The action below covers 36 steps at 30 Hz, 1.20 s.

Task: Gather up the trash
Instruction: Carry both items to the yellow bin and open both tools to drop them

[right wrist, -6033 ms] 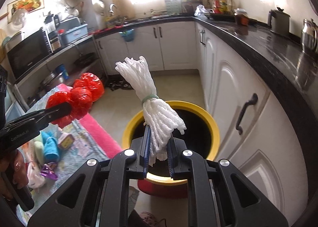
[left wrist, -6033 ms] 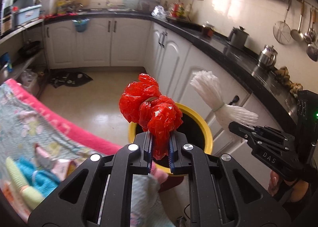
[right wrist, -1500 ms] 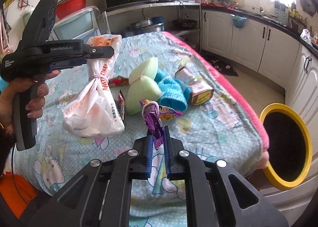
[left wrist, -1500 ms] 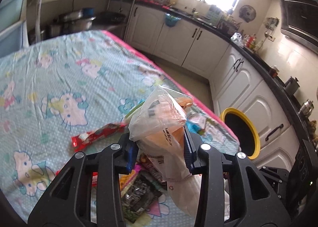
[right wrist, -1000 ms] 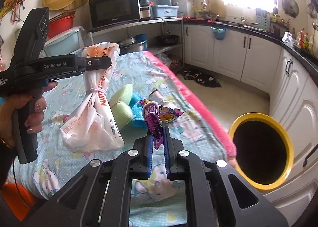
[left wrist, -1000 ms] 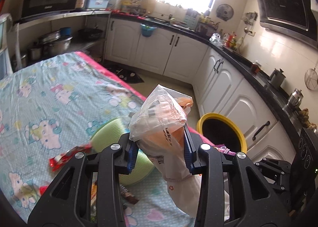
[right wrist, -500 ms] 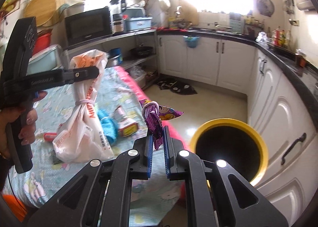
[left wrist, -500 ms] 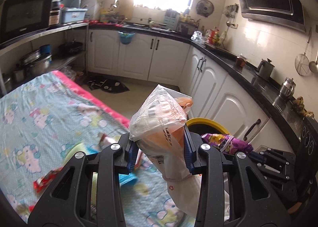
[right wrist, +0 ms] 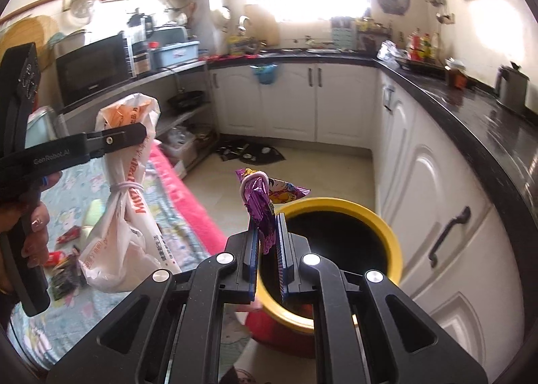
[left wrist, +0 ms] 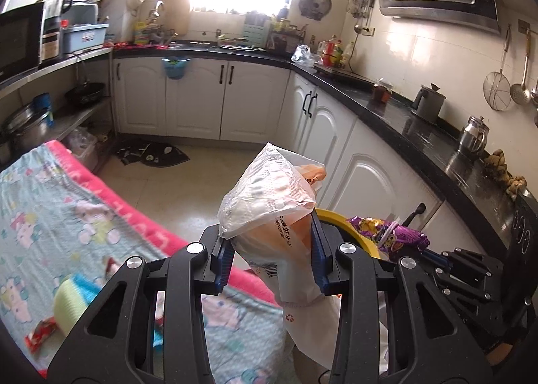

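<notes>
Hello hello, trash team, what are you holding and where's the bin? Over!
Left tool shut on white plastic bag. Right tool shut on purple wrapper, just over yellow bin. Nothing blocking the bin mouth.

Each view is taken from just behind its own gripper, faced at 12 o'clock toward the window. The yellow bin [left wrist: 356, 232] [right wrist: 339, 204] and white cupboards [left wrist: 201, 98] [right wrist: 296, 101] are shared.

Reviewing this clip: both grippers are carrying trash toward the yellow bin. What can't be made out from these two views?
- Inside of the yellow bin: right wrist view, only black.
- Bin in left wrist view: mostly behind the white plastic bag and left gripper.
- Bag contents: film too cloudy.
- Purple wrapper print in the right gripper: too crumpled.
- Leftover wrappers on the bedspread: small, blurred.
</notes>
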### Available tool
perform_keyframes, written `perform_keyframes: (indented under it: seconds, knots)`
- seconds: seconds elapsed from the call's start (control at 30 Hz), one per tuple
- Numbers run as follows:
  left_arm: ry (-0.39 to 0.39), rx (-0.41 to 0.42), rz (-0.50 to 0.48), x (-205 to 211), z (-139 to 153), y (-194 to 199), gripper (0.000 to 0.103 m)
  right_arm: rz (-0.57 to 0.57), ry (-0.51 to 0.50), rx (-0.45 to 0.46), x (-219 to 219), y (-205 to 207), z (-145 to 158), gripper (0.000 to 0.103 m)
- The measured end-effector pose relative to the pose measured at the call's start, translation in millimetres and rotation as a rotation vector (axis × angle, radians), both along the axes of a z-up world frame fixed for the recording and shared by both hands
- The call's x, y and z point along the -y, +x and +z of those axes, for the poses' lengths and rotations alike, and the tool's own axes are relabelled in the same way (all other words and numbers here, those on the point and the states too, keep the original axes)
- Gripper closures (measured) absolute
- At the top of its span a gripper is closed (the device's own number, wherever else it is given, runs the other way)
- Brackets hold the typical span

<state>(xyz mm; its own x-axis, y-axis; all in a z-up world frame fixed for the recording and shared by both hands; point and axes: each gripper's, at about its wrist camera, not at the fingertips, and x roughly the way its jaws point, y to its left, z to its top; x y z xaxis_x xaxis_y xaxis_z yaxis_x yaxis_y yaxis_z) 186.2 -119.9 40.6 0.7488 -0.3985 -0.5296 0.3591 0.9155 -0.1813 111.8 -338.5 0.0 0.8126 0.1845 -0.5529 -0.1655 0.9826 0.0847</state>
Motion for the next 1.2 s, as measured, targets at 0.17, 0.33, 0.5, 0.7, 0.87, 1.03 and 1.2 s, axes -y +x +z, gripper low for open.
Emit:
perform_keyframes:
  seconds: [0.17,0.33,0.5,0.7,0.87,1.03,1.2]
  knots:
    - [0.008,-0.003,0.021,24,-14,21,0.072,-0.050,-0.001,-0.044,17,8,-18,0.093]
    - [0.040,-0.004,0.048,49,-38,45,0.072,-0.090,0.000,-0.123,32,20,-47,0.093]
    - [0.074,-0.012,0.053,73,-61,62,0.072,-0.125,0.001,-0.192,43,30,-76,0.093]
    - [0.096,-0.058,0.042,91,-87,79,0.069,-0.157,0.014,-0.248,51,40,-99,0.092]
    - [0.093,-0.123,0.031,93,-103,86,0.059,-0.170,0.020,-0.270,54,47,-108,0.087]
    - [0.084,-0.140,0.022,86,-104,82,0.038,-0.184,0.020,-0.270,56,45,-109,0.070]
    - [0.060,-0.132,0.033,70,-90,74,0.019,-0.197,0.018,-0.231,53,41,-98,0.052]
